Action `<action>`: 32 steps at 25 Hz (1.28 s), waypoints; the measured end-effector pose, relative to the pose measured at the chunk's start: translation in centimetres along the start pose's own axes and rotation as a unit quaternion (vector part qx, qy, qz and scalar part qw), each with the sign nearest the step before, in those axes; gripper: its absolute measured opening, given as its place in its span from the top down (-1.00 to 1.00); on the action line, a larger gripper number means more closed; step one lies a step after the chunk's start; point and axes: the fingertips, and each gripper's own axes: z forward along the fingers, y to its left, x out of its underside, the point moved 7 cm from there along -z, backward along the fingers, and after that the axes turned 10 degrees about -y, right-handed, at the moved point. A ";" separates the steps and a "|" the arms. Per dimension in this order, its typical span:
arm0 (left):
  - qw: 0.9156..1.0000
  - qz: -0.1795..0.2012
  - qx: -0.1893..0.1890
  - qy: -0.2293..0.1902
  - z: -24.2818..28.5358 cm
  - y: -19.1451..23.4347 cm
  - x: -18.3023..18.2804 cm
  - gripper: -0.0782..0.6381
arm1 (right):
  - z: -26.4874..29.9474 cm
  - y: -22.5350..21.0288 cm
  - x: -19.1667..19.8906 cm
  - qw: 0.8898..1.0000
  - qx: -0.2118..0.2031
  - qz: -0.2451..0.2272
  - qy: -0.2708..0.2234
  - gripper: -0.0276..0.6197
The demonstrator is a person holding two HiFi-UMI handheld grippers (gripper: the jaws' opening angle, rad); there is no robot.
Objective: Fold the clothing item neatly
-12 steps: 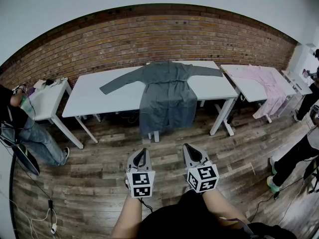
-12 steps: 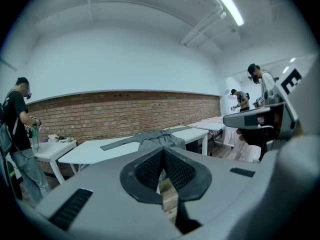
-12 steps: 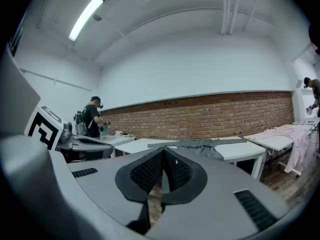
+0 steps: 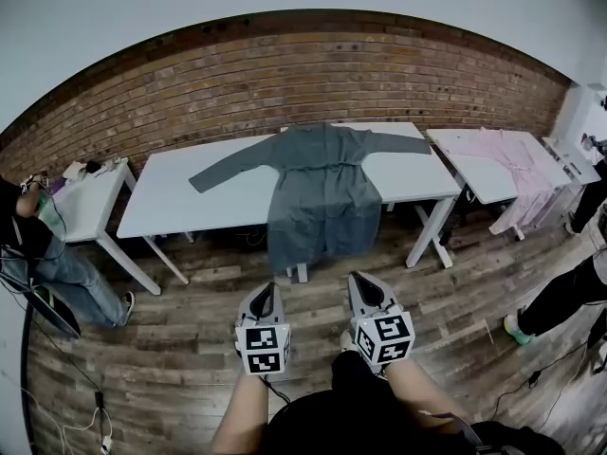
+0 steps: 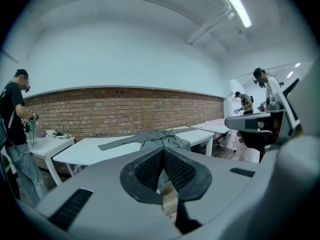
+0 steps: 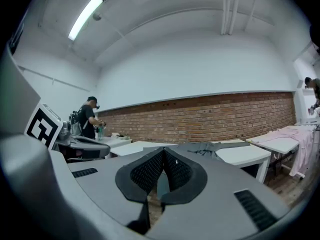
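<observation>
**A:** Since the earlier frame, what has shifted?

**B:** We note that the grey garment (image 4: 321, 192) and the white table (image 4: 190, 202) sit slightly lower in the head view. Both grippers show at much the same place as before.

**A:** Where do we locate the garment?

**B:** We find it spread flat on the white table, with one sleeve stretched out to each side. Its lower part hangs over the near edge of the table.

**A:** What is the state of the tongs?

**B:** We read the left gripper (image 4: 266, 295) as clenched, its jaws together with nothing between them. The right gripper (image 4: 367, 290) is likewise clenched and empty. We hold them side by side above the wood floor (image 4: 171, 349), well apart from the table and the garment.

**A:** What surrounds the work area?

**B:** To the right we see a second table (image 4: 479, 173) bearing a pink garment (image 4: 517, 164). To the left stands a small table (image 4: 90, 202), with a person (image 4: 38, 245) just beside it. A brick wall (image 4: 303, 74) runs behind all three tables.
</observation>
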 end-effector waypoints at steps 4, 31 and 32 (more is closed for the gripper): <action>1.000 0.000 -0.003 0.006 3.5 0.5 0.2 0.79 | 3.5 -2.7 0.0 1.000 0.018 0.004 -0.009 0.91; 0.999 0.006 -0.020 0.040 33.6 -1.7 -3.1 0.79 | 27.3 -22.0 1.6 0.999 -0.044 0.025 0.010 0.91; 0.999 0.005 -0.025 0.039 34.3 -1.7 -3.4 0.79 | 27.9 -22.6 1.6 0.998 -0.047 0.027 0.010 0.91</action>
